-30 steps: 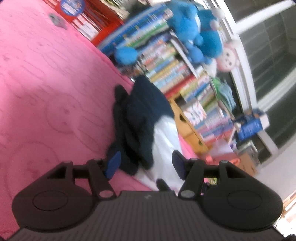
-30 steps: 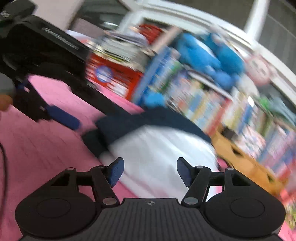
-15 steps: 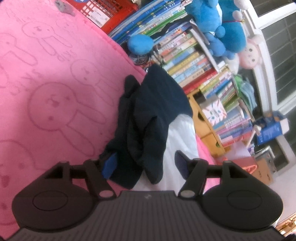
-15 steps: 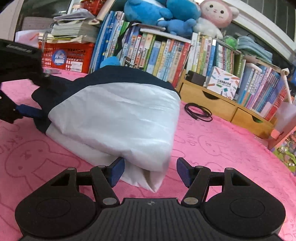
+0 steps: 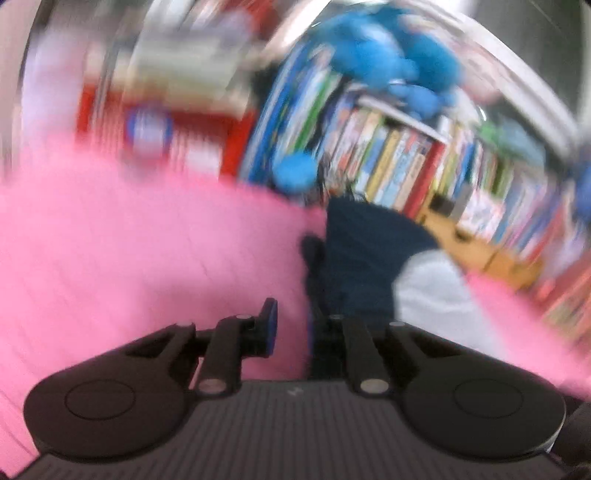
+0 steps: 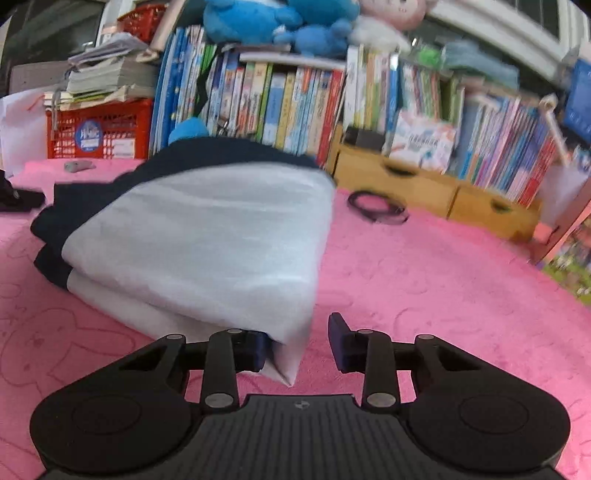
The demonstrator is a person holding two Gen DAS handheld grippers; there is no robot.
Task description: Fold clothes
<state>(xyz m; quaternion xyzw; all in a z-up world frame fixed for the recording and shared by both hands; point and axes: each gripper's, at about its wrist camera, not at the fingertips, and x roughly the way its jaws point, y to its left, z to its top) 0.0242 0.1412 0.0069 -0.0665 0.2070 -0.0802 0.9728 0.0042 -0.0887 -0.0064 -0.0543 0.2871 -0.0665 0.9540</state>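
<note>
A folded garment (image 6: 203, 240), white with a navy part at its far side, lies on the pink blanket (image 6: 443, 288). My right gripper (image 6: 299, 347) sits low at its near corner. Its jaws are closing with the white corner between them: the left pad is tucked against the fabric, the right pad stands apart. The left wrist view is blurred by motion. There the garment's navy part (image 5: 358, 266) lies ahead and right of my left gripper (image 5: 291, 328). Its jaws are closing to a narrow gap that shows only pink blanket (image 5: 129, 258).
A bookshelf (image 6: 295, 99) with blue plush toys (image 6: 266, 18) on top runs along the far side. A red basket (image 6: 99, 129) stands at its left, wooden drawers (image 6: 399, 181) at its right. A black cable coil (image 6: 376, 210) lies on the blanket beyond the garment.
Both pairs of jaws have narrowed. The left gripper has rolled and pulled left off the navy fabric that lay between its jaws. The right gripper has moved in on the white corner.
</note>
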